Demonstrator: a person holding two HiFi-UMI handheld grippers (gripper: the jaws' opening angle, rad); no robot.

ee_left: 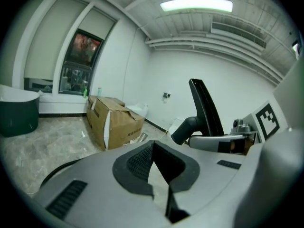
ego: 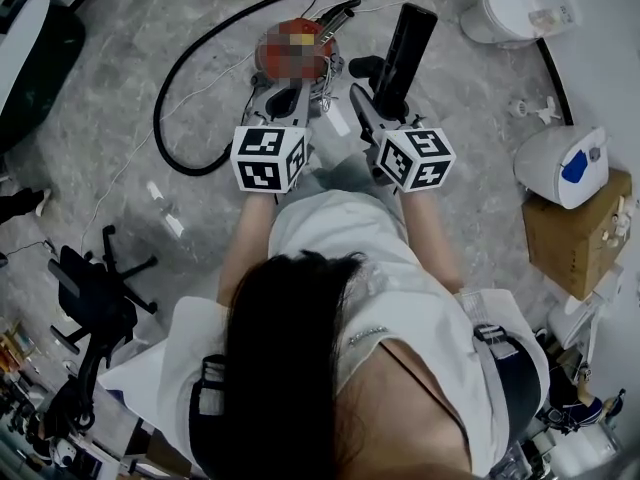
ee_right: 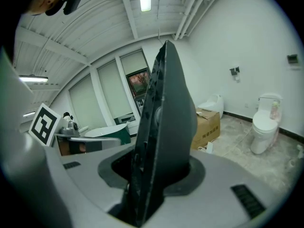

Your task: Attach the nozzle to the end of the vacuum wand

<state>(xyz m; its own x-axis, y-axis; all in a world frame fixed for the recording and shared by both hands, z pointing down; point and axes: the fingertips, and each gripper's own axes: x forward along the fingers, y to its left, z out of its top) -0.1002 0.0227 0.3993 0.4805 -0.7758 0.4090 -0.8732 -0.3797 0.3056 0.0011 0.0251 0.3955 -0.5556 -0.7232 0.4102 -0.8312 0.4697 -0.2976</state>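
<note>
A: Where is the nozzle (ego: pixel 405 48) found, and how is it held?

B: It is seen just to the right of the vacuum cleaner (ego: pixel 318 38), lifted off the floor. It is clamped at its flat black body by the right gripper (ego: pixel 378 103), with the blade standing up out of the jaws. Its curved neck is left free and is turned toward the vacuum cleaner.

A: And the left gripper (ee_left: pixel 159 170)?

B: Its jaws are pressed together and nothing is carried between them. It is held close in front of the vacuum cleaner, on the person's side.

A: How is the nozzle expected to handle?

B: It is judged to be stiff moulded plastic, light and rather smooth, so slipping under a push is to be guarded against. The broad body is the right place for a grip, as the open neck must be kept clear for the wand.

A: How are the hands posed?

B: Both grippers are stretched out side by side ahead of the person, tipped somewhat downward toward the vacuum cleaner, with the marker cubes nearest the body.

A: Is the wand located?

B: Only the black hose (ego: pixel 175 98) is made out plainly, looping left of the vacuum cleaner. The wand's end cannot be told apart from the fittings there, so the join is judged not yet made.
</note>
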